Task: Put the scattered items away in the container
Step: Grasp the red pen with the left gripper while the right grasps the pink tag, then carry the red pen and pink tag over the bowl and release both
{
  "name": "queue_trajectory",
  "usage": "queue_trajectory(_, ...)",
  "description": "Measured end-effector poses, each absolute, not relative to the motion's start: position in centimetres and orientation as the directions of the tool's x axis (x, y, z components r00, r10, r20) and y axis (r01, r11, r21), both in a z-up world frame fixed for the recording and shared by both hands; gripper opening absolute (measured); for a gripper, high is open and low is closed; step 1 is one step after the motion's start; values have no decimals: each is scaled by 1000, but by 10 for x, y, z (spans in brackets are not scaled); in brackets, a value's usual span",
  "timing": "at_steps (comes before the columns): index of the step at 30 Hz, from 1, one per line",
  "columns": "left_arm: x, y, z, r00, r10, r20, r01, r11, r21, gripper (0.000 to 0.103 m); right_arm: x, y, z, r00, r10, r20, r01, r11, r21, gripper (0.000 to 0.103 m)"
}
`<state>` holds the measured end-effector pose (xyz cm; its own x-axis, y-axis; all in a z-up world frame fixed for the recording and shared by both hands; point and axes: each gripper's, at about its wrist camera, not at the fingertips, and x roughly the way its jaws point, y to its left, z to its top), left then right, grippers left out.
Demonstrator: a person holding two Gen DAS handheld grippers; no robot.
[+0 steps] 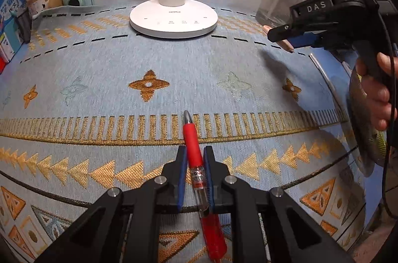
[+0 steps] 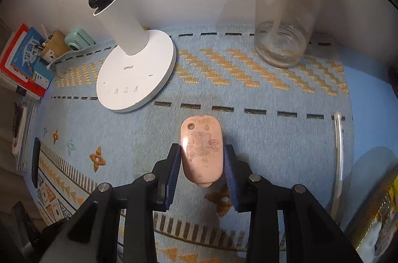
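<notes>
Left wrist: patterned blue cloth (image 1: 174,58), left claw (image 1: 195,158) gripping red pen (image 1: 192,146), right claw (image 2: 202,158) clamping pink eraser (image 2: 202,151)

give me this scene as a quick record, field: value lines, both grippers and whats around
left gripper: shut on red pen, tip pointing forward
right gripper: shut on pink flat item, worn print, hole at far end
surface: blue patterned cloth
lamp: white lamp base, at the back
bottle: clear bottle, blue lid, upright by wall
far left: books and mint green object
container: cannot tell which
</notes>
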<state>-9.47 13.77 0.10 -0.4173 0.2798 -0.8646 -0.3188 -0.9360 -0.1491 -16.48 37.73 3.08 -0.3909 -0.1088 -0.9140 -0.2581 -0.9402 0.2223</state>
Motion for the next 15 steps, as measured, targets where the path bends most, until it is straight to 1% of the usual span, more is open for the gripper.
queue_trajectory(4, -93, 139, 14, -420, 318, -850, -331, -926, -183, 9, -129, 388, 47, -415, -119, -902, -282, -926, 252, 35)
queue_trajectory(10, -91, 151, 47, -437, 382, -814, -381, -899, -217, 8, -83, 411, 79, -481, -115, -869, -324, -898, 299, 35)
queue_trajectory(15, -88, 180, 83, -459, 437, -774, -464, -860, -211, 8, -38, 439, 101, -536, -103, -838, -388, -851, 353, 35)
